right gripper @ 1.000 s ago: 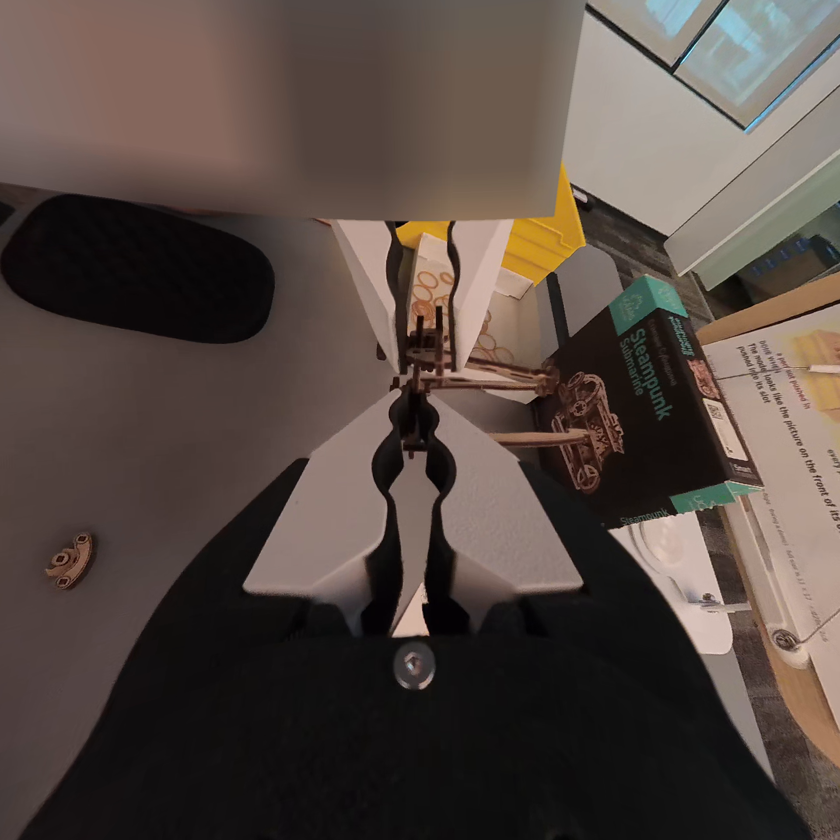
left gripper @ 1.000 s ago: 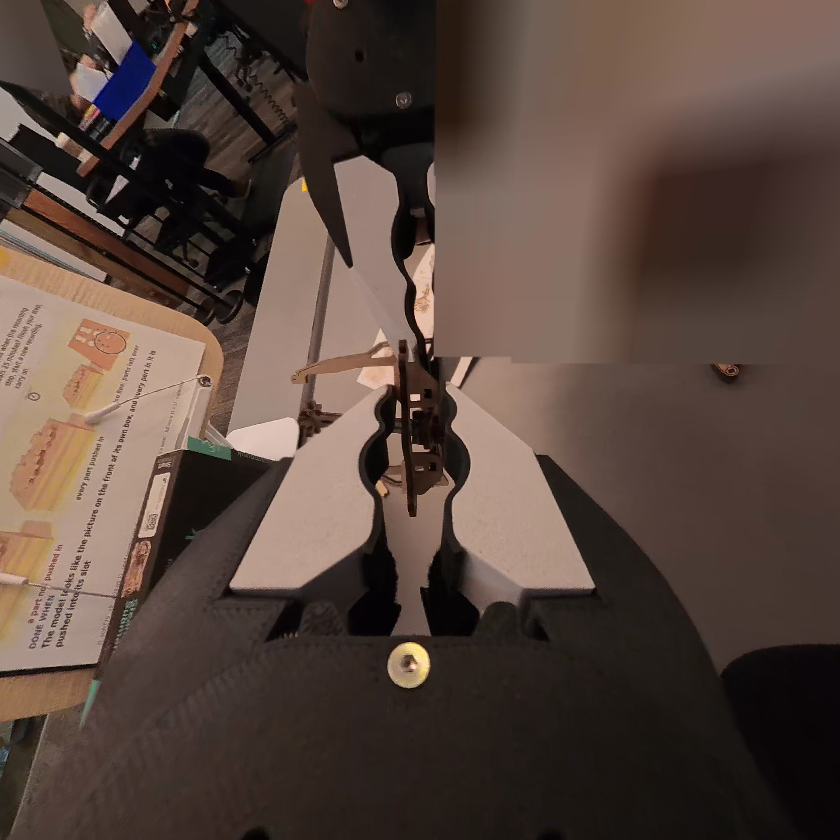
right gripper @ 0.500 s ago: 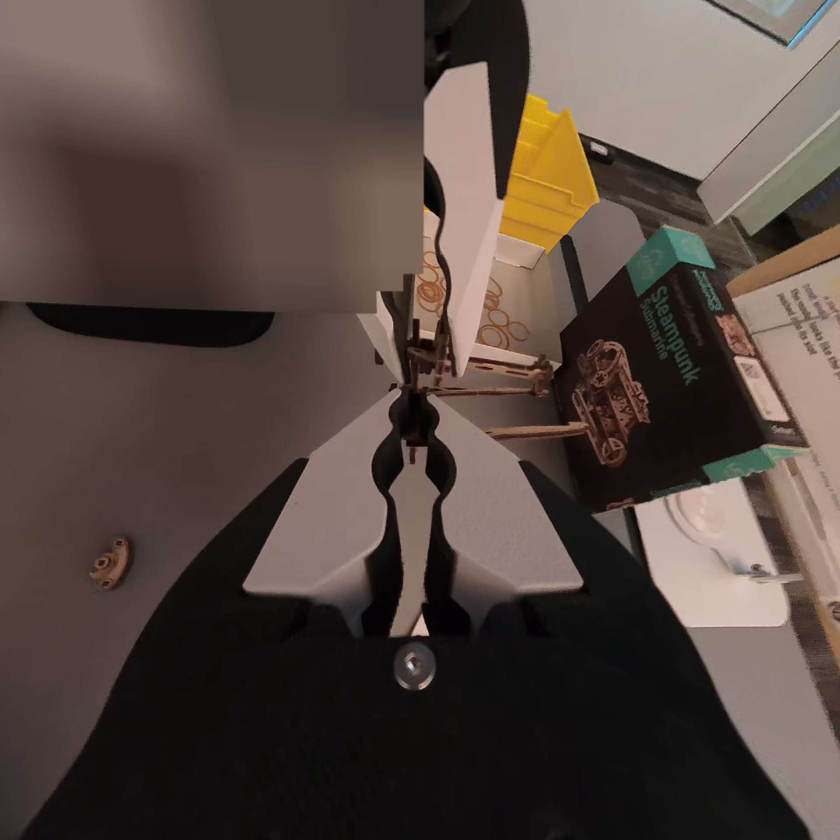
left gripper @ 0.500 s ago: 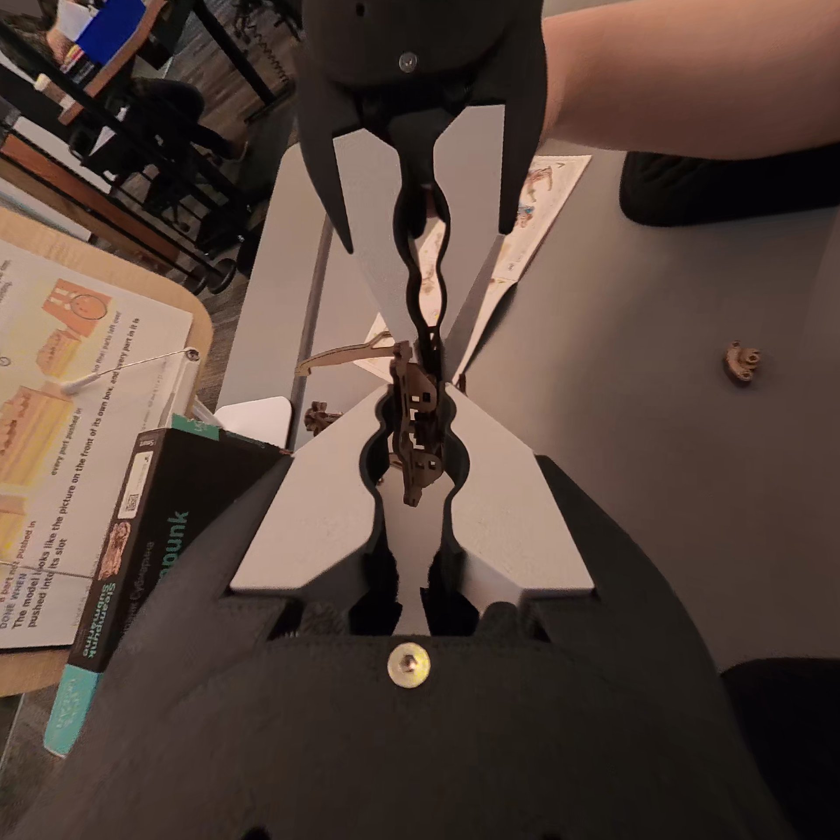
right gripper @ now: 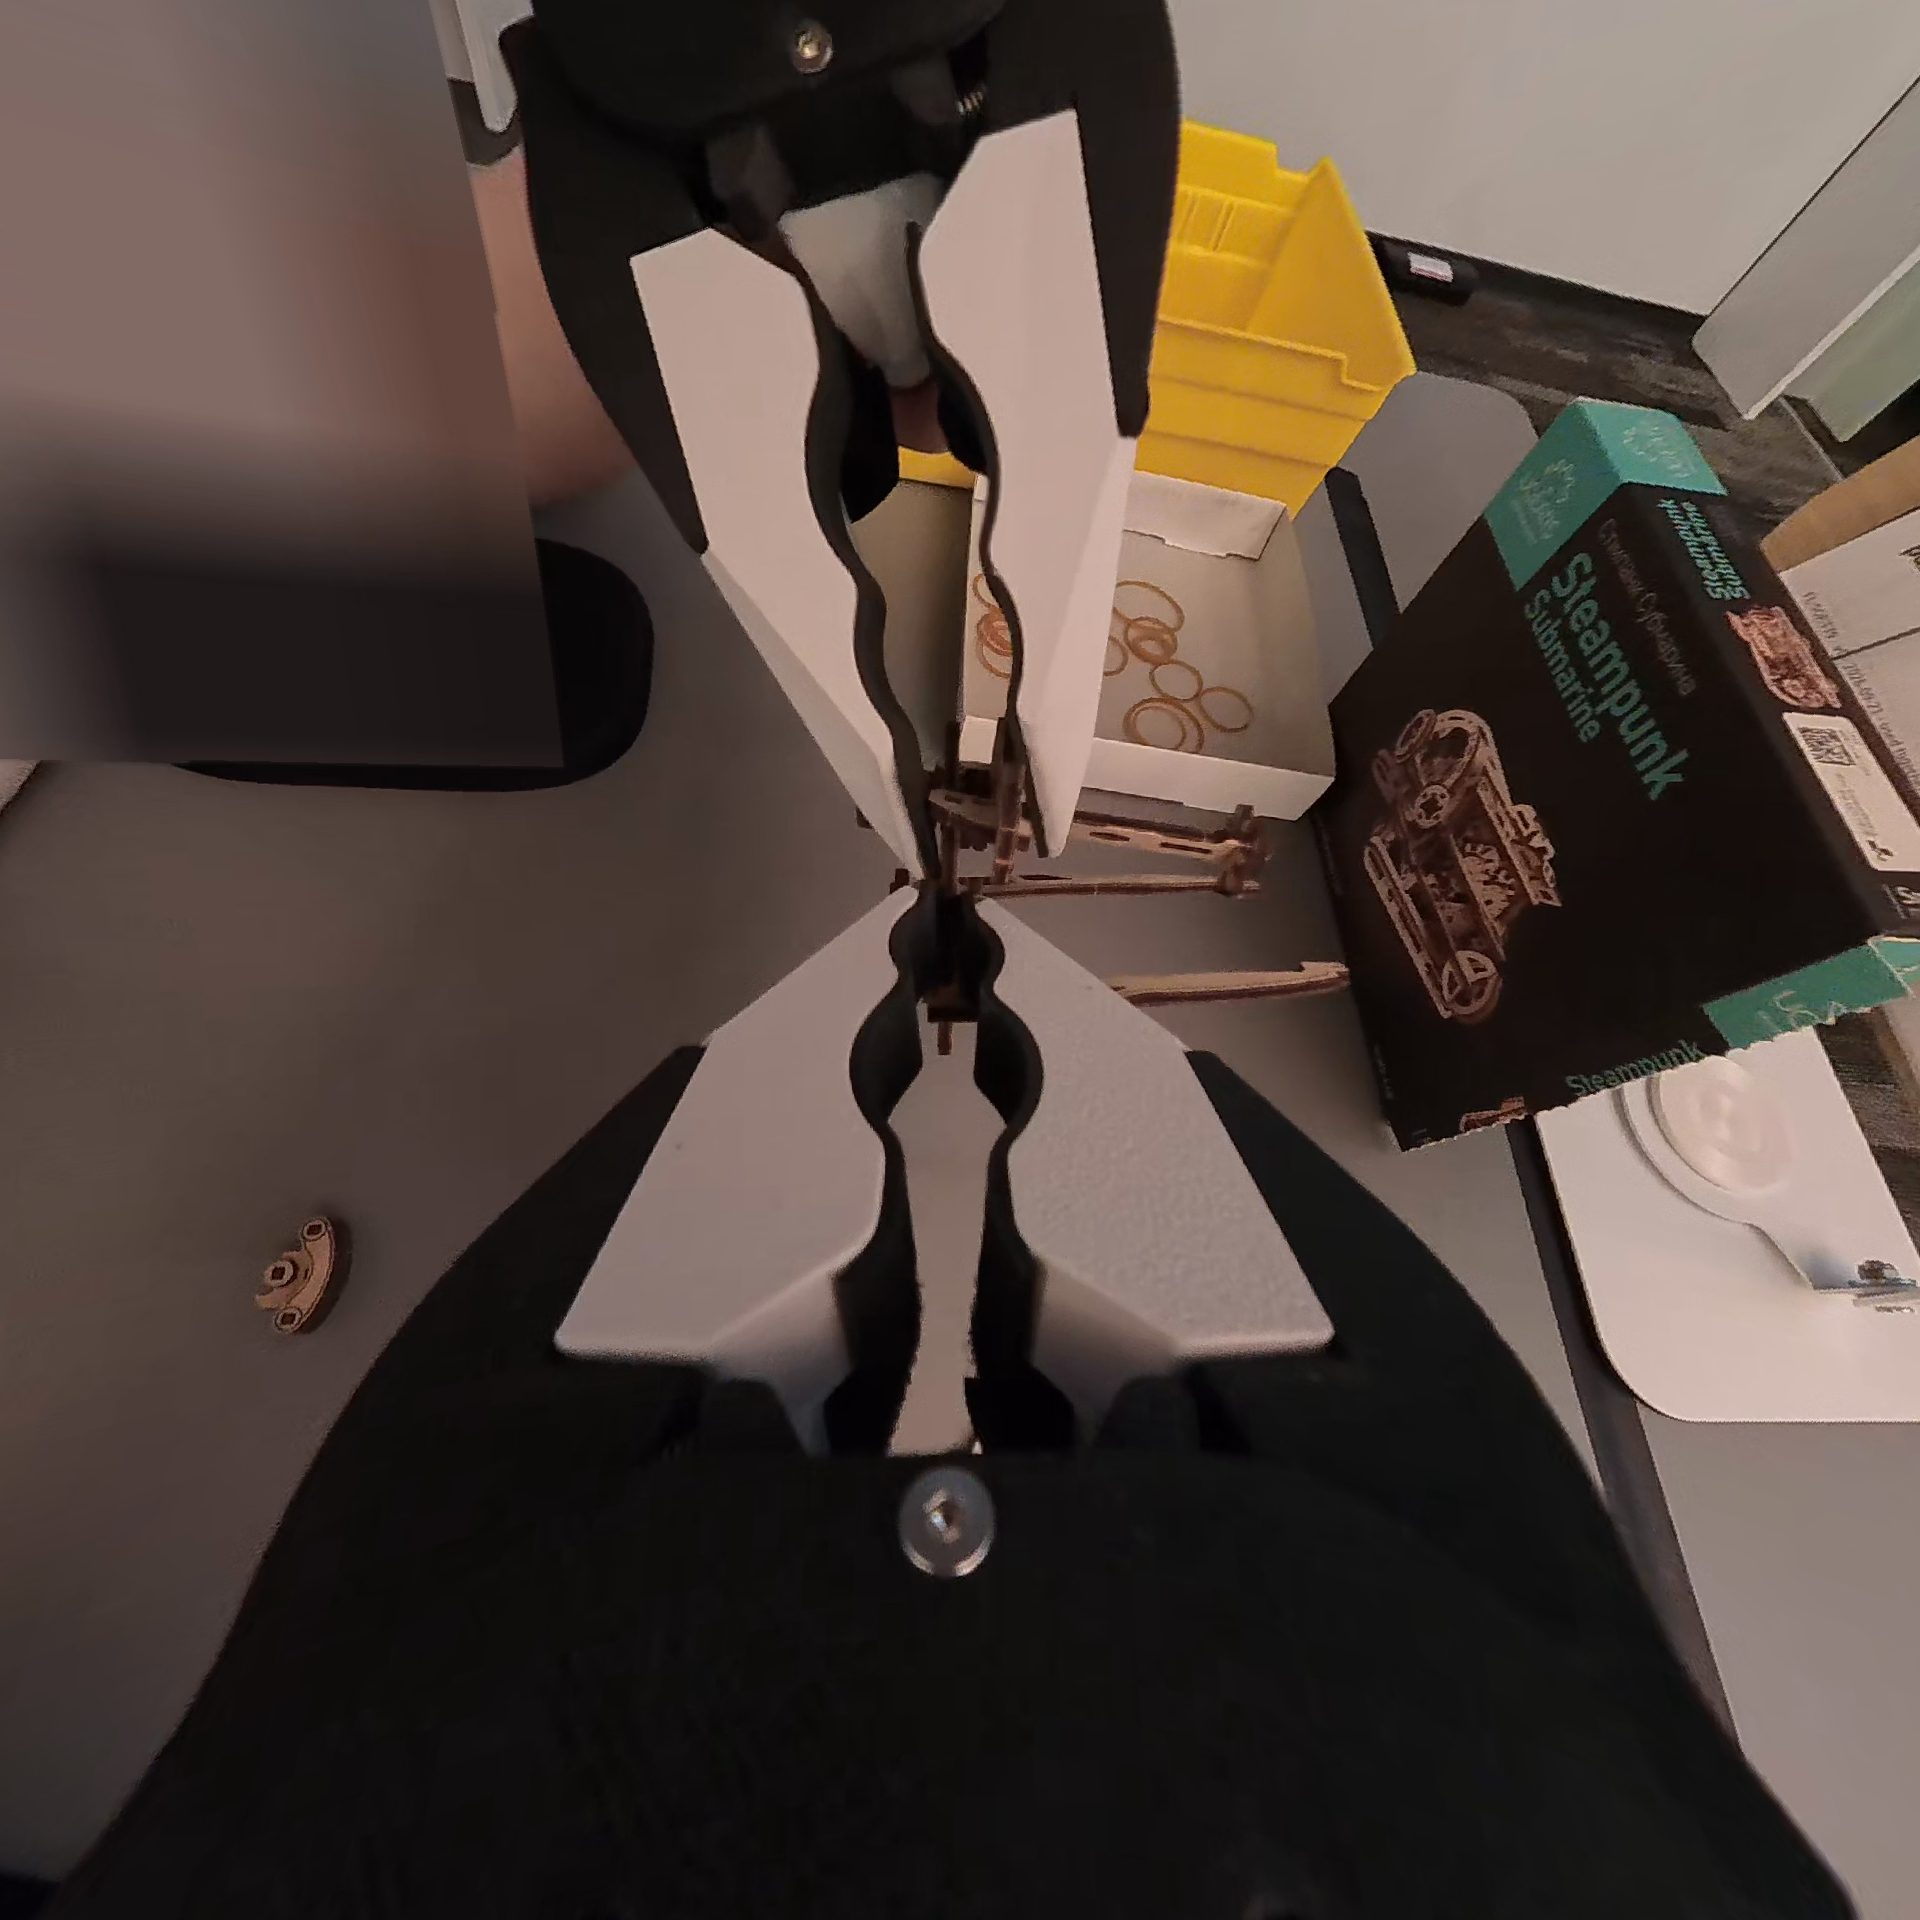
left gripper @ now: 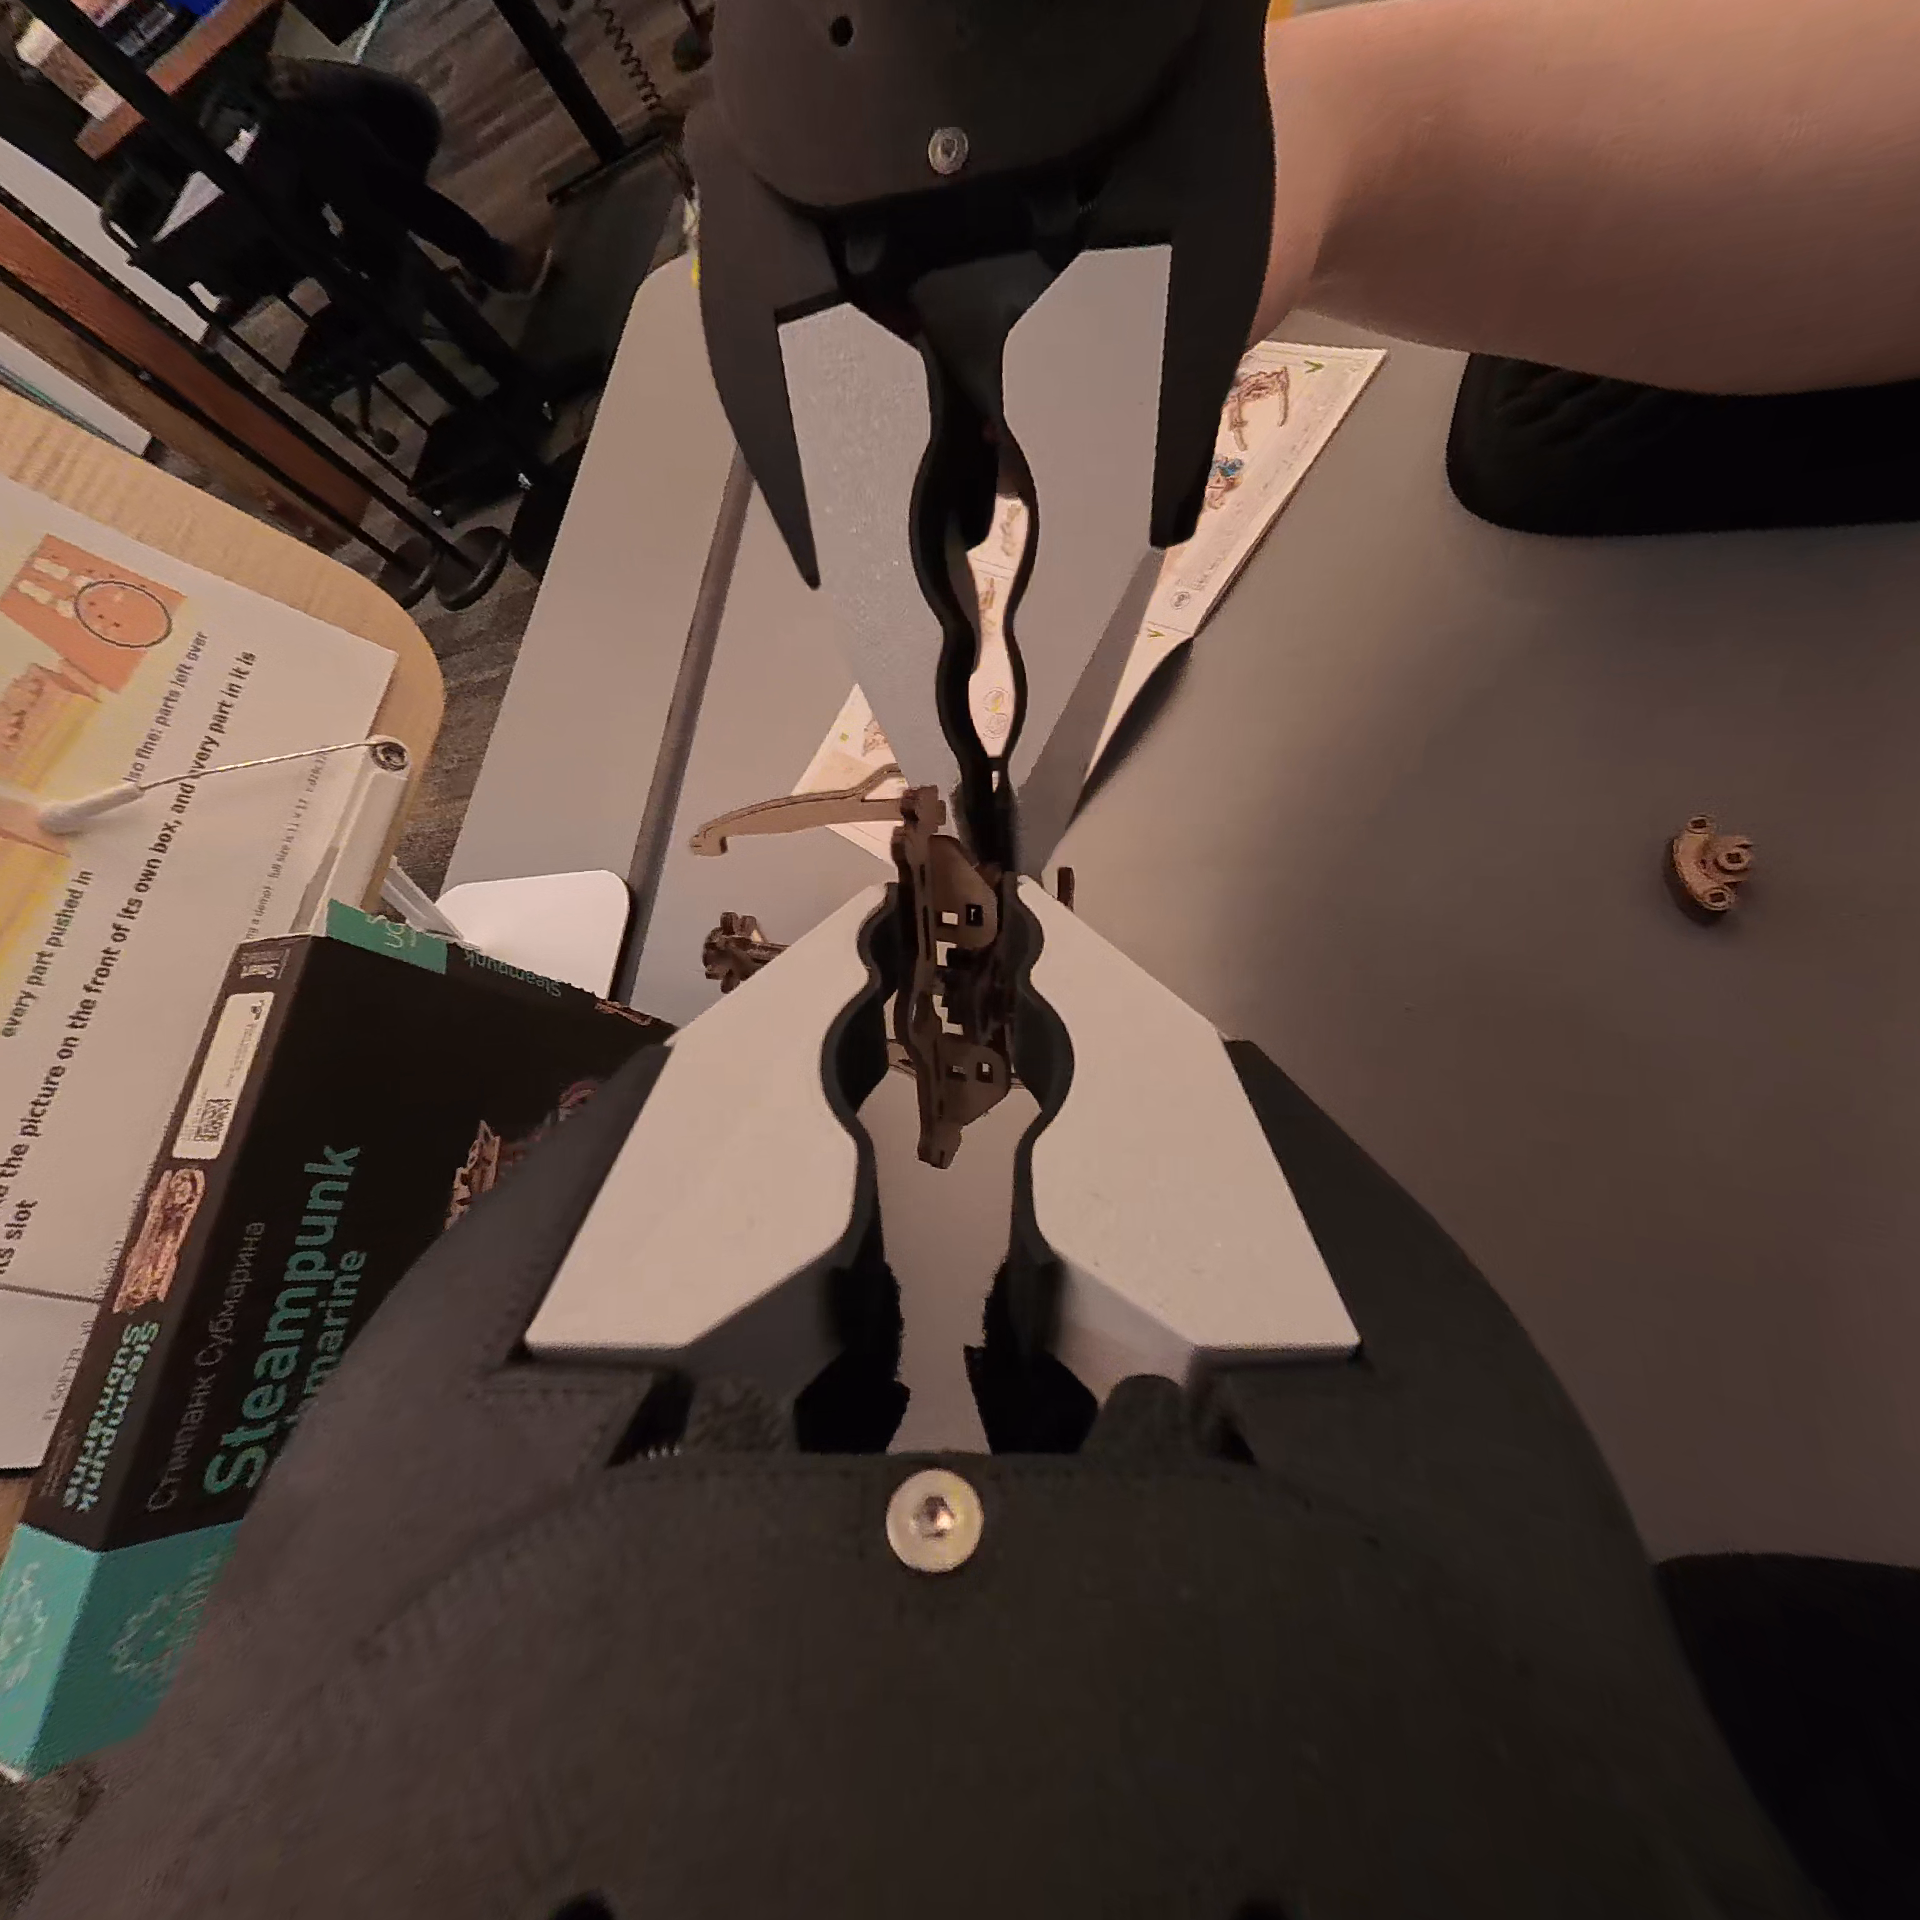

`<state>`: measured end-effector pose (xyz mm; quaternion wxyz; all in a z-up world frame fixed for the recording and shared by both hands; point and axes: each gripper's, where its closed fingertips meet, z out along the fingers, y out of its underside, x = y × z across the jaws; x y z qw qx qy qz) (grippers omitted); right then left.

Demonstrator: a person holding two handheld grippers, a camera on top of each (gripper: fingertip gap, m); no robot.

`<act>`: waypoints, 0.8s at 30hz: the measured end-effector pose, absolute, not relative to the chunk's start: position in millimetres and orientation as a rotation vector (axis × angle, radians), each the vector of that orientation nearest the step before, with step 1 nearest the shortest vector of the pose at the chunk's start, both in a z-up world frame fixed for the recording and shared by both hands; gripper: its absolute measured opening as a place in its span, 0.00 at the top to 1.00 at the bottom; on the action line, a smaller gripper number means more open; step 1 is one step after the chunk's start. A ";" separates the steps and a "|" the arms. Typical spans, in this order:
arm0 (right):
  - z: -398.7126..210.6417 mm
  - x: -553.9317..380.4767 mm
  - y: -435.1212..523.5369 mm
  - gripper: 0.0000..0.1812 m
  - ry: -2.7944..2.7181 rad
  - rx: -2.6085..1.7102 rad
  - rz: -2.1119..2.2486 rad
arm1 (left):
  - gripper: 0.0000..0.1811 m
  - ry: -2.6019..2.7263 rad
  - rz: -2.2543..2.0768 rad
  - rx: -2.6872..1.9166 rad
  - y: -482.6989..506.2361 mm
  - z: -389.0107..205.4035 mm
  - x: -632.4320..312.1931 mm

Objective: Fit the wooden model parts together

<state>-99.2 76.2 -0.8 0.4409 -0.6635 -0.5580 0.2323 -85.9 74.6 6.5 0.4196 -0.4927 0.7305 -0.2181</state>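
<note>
1. Fingers of the left gripper clench a slotted wooden plate, held in the air above the grey counter.
2. Opposite, the right gripper pinches a small wooden piece tip to tip against the plate; the joint looks only partly seated.
3. Loose parts remain: a curved wooden piece, a hooked strip and long rods.
4. Beyond lie the kit box and a tray of rubber bands.
</note>
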 end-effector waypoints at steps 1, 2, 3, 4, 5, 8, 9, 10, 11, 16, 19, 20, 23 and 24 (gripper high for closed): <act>-1.4 -99.3 75.8 0.99 -1.390 -1.648 0.575 | 0.91 1.836 -0.557 -1.240 74.1 5.8 -86.2; -2.0 -99.1 75.5 0.99 -1.395 -1.650 0.574 | 0.91 1.841 -0.569 -1.244 73.5 5.2 -86.5; -2.6 -99.0 75.1 0.99 -1.400 -1.651 0.573 | 0.91 1.845 -0.579 -1.249 73.0 4.6 -86.7; -2.7 -98.8 75.2 0.99 -1.400 -1.651 0.569 | 0.91 1.844 -0.587 -1.254 73.0 4.6 -86.7; -2.9 -98.6 75.1 0.99 -1.401 -1.650 0.570 | 0.91 1.844 -0.593 -1.257 73.0 4.5 -86.5; -4.1 -98.1 74.8 0.99 -1.406 -1.653 0.569 | 0.91 1.848 -0.596 -1.257 72.7 4.2 -86.8; -3.9 -98.2 74.7 0.99 -1.405 -1.652 0.571 | 0.91 1.847 -0.597 -1.256 72.6 4.6 -86.9; -4.0 -98.0 74.3 0.99 -1.407 -1.652 0.574 | 0.91 1.848 -0.598 -1.256 72.3 4.7 -87.1; -4.3 -97.6 74.5 0.99 -1.407 -1.652 0.571 | 0.91 1.848 -0.600 -1.255 72.4 5.2 -87.4; -1.8 -97.0 74.0 0.99 -1.397 -1.641 0.588 | 0.91 1.841 -0.629 -1.237 69.9 10.5 -88.2; -2.4 -97.6 72.7 0.99 -1.410 -1.641 0.577 | 0.91 1.832 -0.621 -1.235 72.7 10.3 -87.4; -3.3 -97.4 73.1 0.99 -1.414 -1.642 0.566 | 0.91 1.835 -0.616 -1.236 72.8 9.2 -87.3; -2.7 -96.1 74.7 0.99 -1.406 -1.641 0.556 | 0.91 1.855 -0.631 -1.205 67.4 8.7 -86.4; -1.8 -95.7 74.4 0.99 -1.405 -1.635 0.556 | 0.91 1.859 -0.637 -1.205 66.2 8.8 -86.5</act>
